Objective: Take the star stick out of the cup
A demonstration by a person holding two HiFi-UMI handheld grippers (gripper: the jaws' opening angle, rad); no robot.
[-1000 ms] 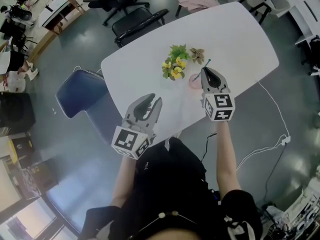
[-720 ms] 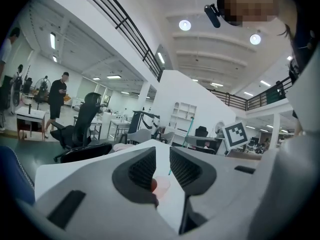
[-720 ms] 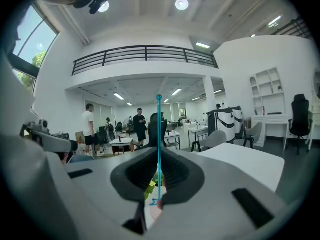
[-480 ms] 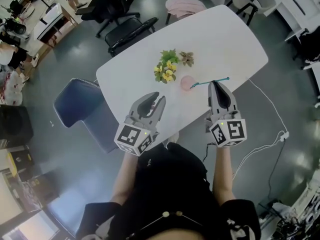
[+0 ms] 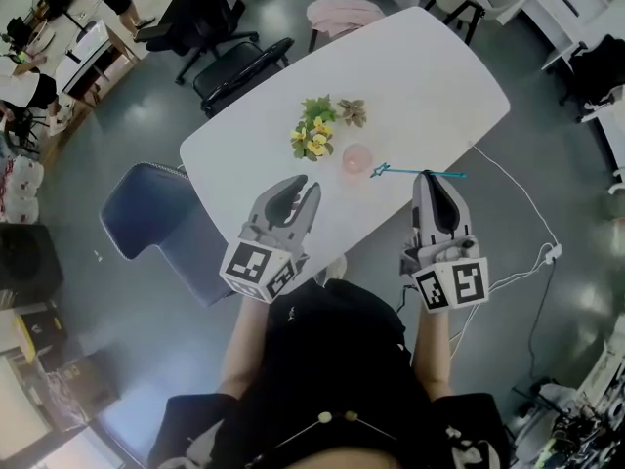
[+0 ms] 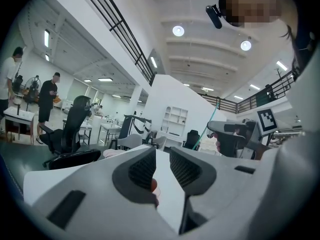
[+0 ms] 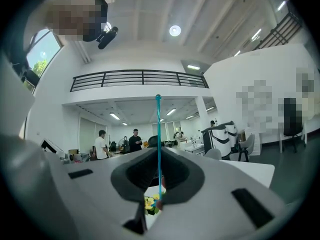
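Star stick clear of the cup: we see the thin teal rod pinched between the pressed-together jaws of the right gripper, above the white table. Its long axis runs crosswise to the jaws and roughly level in the head view. The star end points toward the cup and sits just beside its rim, while the ball end pokes out past the gripper's other side. The pink cup stands ahead and to the left of the right gripper, next to a small plant with yellow flowers. The left gripper hangs over the table's near edge, its jaws a little apart with nothing between them. We judge that the stick lies as the task wants. Only the right gripper has it, and any further move turns on keeping the star end off the cup's rim.
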